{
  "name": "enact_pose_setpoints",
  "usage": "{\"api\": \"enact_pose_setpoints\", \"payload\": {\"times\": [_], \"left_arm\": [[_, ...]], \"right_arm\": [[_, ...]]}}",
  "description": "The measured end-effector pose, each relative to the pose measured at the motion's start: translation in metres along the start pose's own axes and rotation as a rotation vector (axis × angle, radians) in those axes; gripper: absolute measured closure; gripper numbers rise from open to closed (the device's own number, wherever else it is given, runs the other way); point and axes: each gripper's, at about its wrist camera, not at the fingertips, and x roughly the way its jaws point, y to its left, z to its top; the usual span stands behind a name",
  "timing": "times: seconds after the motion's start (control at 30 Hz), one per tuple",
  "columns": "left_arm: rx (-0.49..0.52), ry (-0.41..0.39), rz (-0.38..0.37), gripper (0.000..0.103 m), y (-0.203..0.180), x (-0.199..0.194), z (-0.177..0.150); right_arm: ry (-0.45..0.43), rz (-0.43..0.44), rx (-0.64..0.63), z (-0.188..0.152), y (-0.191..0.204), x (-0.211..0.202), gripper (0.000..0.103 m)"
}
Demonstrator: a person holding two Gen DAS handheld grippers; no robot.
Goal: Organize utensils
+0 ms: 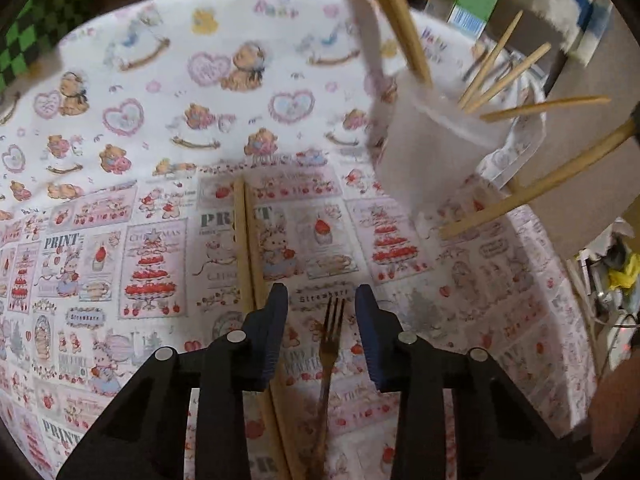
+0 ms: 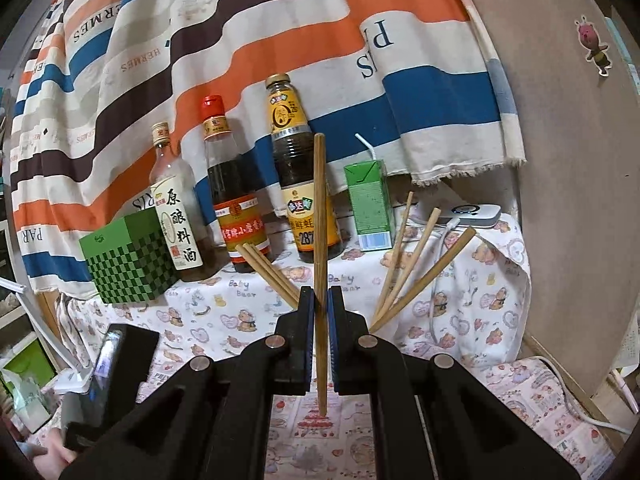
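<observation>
In the left wrist view a metal fork [image 1: 329,352] lies on the printed tablecloth [image 1: 120,128], tines pointing away. My left gripper [image 1: 321,292] points down over it, and its jaws stand either side of the fork without touching it. A pair of wooden chopsticks [image 1: 246,240] lies beside the fork and runs under the left finger. A translucent cup [image 1: 432,144] at the upper right holds several chopsticks [image 1: 500,68]. My right gripper [image 2: 320,292] is shut on one upright chopstick [image 2: 319,200], also seen as the chopstick [image 1: 536,184] beside the cup.
Three sauce bottles [image 2: 236,200], a green checked box [image 2: 128,260] and a green drink carton [image 2: 370,208] line the back of the table under a striped cloth [image 2: 240,40]. A white device [image 2: 476,214] with a cable sits at the back right, near a brown board [image 2: 568,160].
</observation>
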Motion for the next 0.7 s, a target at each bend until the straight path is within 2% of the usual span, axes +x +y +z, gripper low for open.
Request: {"api": "enact_pose_setpoints", "payload": {"times": [0.1, 0.17, 0.47, 0.6, 0.7], "left_arm": [[-0.021, 0.068, -0.024, 0.081, 0.005, 0.015, 0.005], [-0.026, 0.053, -0.012, 0.082, 0.008, 0.014, 0.008], [-0.059, 0.076, -0.044, 0.094, 0.018, 0.015, 0.008], [-0.072, 0.036, -0.052, 0.094, 0.024, -0.001, 0.013], [-0.056, -0.024, -0.041, 0.095, 0.021, -0.024, 0.017]], "right_arm": [[0.009, 0.009, 0.020, 0.000, -0.004, 0.001, 0.095], [0.011, 0.008, 0.028, 0.001, -0.006, 0.002, 0.095], [0.024, 0.011, 0.040, 0.001, -0.007, 0.003, 0.096], [0.024, -0.001, 0.040, 0.001, -0.009, 0.003, 0.096], [0.021, -0.006, 0.046, 0.001, -0.011, 0.003, 0.096]]}}
